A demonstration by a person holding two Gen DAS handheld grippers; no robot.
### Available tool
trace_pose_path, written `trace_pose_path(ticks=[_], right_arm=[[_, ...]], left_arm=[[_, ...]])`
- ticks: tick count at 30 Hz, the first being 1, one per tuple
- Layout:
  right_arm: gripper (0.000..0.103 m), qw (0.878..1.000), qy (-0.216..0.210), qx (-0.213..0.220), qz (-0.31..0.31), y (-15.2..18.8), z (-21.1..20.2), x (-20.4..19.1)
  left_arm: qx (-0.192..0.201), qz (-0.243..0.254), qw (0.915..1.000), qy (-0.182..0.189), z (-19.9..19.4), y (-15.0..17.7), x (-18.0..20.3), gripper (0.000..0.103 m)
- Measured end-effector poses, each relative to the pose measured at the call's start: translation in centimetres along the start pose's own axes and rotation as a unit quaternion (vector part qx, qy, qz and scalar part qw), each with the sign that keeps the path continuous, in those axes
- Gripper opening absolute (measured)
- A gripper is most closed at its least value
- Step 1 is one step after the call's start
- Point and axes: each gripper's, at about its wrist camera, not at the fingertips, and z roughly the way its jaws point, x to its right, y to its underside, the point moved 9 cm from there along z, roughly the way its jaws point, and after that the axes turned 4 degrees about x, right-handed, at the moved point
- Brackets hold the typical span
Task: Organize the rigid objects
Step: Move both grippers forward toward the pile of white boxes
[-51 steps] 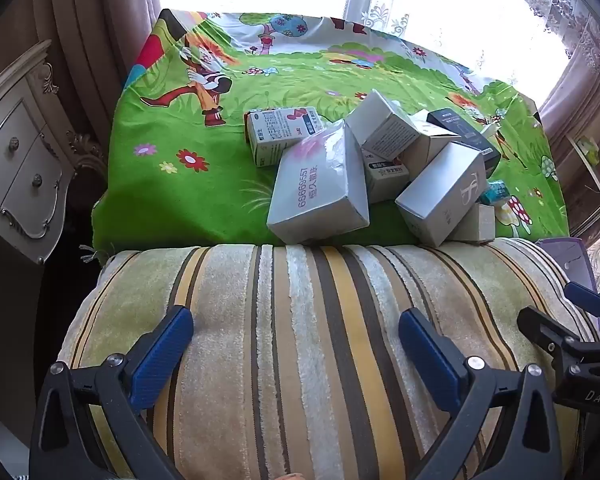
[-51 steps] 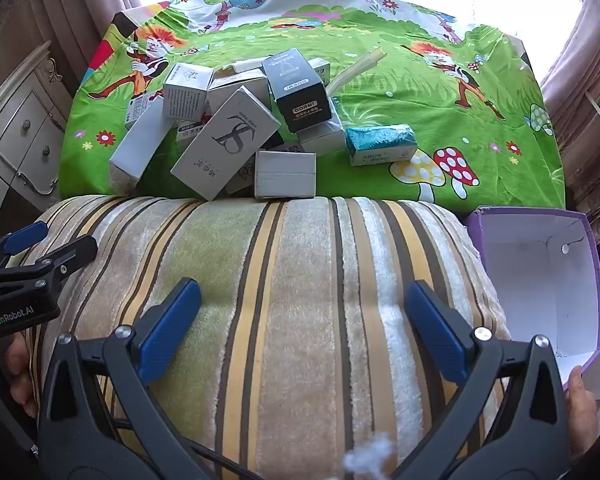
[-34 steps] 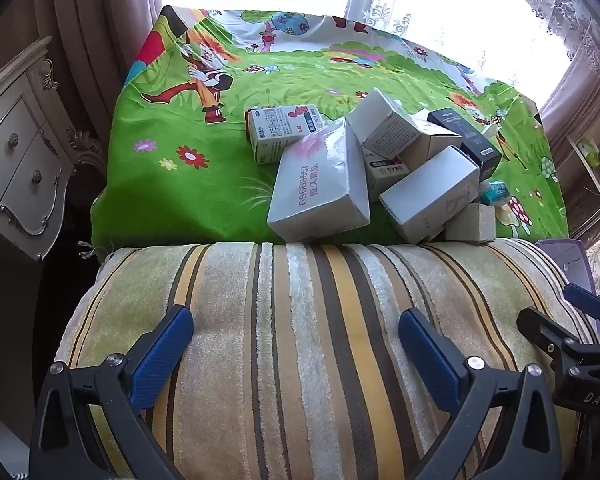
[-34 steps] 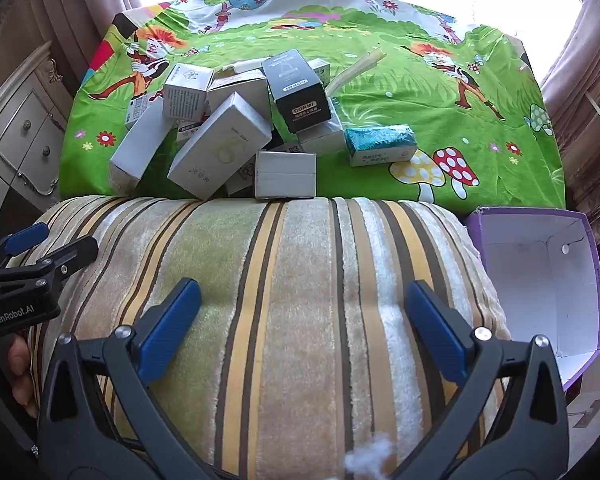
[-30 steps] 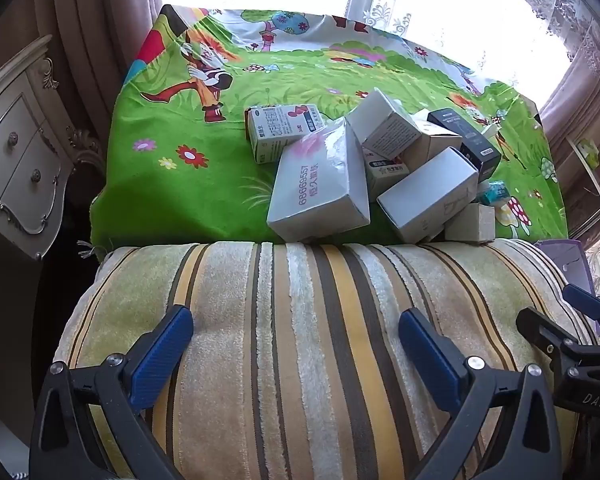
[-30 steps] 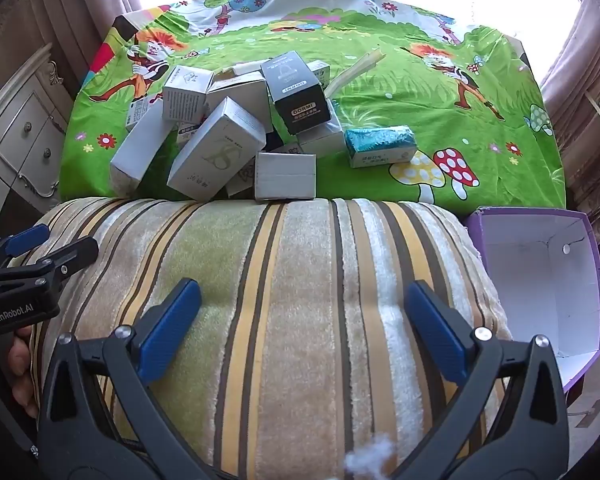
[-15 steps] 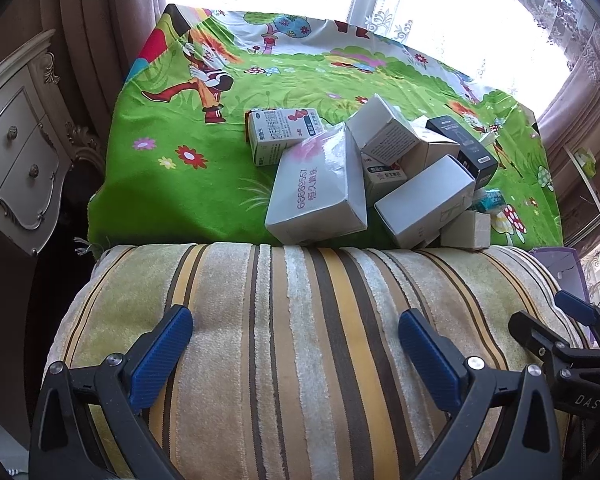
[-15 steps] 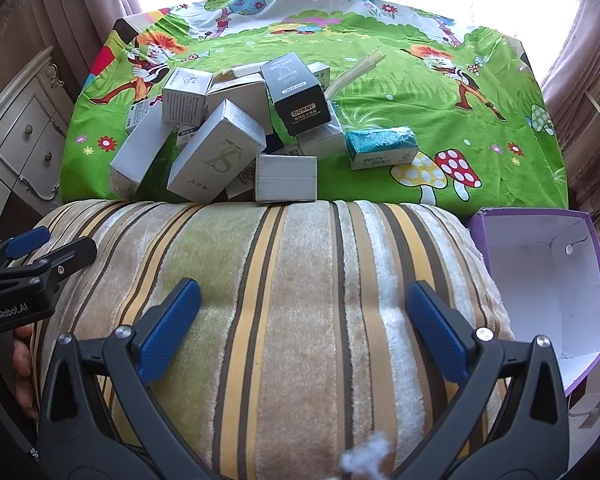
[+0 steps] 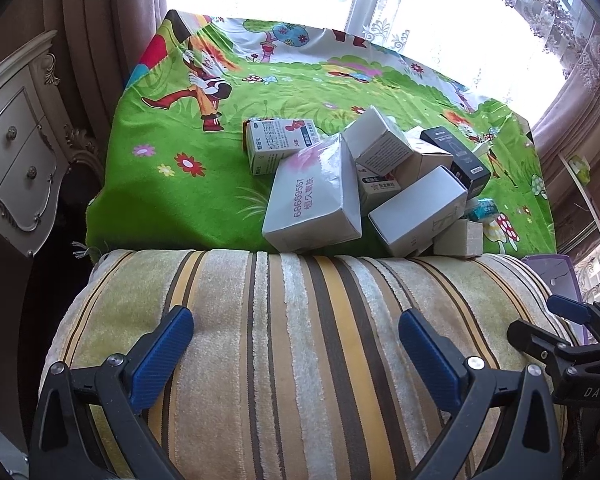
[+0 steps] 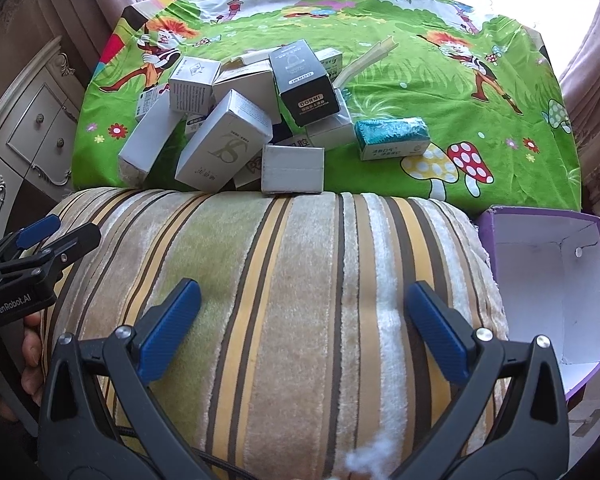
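Several cardboard boxes lie heaped on a green cartoon cloth [image 9: 172, 184] just past a striped cushion [image 9: 300, 340]. A large grey box with pink print [image 9: 312, 200] leans at the heap's left, and a white box with a grey logo [image 10: 224, 142] tilts against the pile. A black box [image 10: 304, 82] sits on top; a teal box [image 10: 392, 138] lies apart to the right. My left gripper [image 9: 296, 344] hovers open over the cushion, empty. Over the same cushion my right gripper [image 10: 304, 320] is also open and empty. An open purple box [image 10: 548, 276] stands at the cushion's right.
A cream chest of drawers [image 9: 16, 152] stands left of the cloth-covered surface. Curtains [image 9: 112, 32] and a bright window are behind. A small grey box [image 10: 292, 168] rests against the cushion's far edge. A hand [image 10: 28, 356] holds the left gripper's handle.
The white logo box in the heap tipped over and settled lower against the pile. Both grippers crept slightly forward over the cushion and stayed open.
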Motion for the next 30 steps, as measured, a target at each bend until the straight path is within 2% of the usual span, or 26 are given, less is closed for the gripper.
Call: trace_pose_path(ticks=[2, 8, 12, 15, 20, 24, 27, 30], right_arm=[[0.103, 1.000, -0.005, 0.002, 0.002, -0.1, -0.2, 0.0], [0.103, 0.999, -0.052, 0.016, 0.005, -1.4, -0.9, -0.5], [0.103, 0.998, -0.044, 0.042, -0.028, -3.3, -1.5, -1.0], [0.103, 0.997, -0.041, 0.054, -0.038, -4.8, -1.3, -0.9], [0.103, 0.997, -0.050, 0.061, -0.014, -7.1, -0.1, 0.0], [0.103, 0.997, -0.046, 0.059, -0.030, -8.6, 0.9, 0.0], [0.103, 0.996, -0.041, 0.057, -0.050, -9.4, 1.8, -0.1], [0.102, 0.995, -0.039, 0.050, -0.071, -10.1, 2.8, -0.2]], left_arm=[[0.004, -0.005, 0.9999, 0.014, -0.2, -0.2, 0.1, 0.103], [0.003, -0.039, 0.9952, 0.089, -0.4, -1.7, 0.6, 0.097], [-0.006, -0.057, 0.9925, 0.107, 0.4, -2.9, 0.8, 0.094], [-0.005, -0.053, 0.9923, 0.112, 0.7, -4.1, 1.2, 0.093], [0.001, -0.020, 0.9939, 0.108, 1.7, -6.6, 2.3, 0.091], [-0.011, 0.041, 0.9948, 0.093, 2.8, -7.9, 3.2, 0.088], [-0.013, 0.102, 0.9913, 0.082, 3.4, -9.0, 4.1, 0.088], [-0.018, 0.157, 0.9836, 0.086, 4.2, -9.8, 5.1, 0.088]])
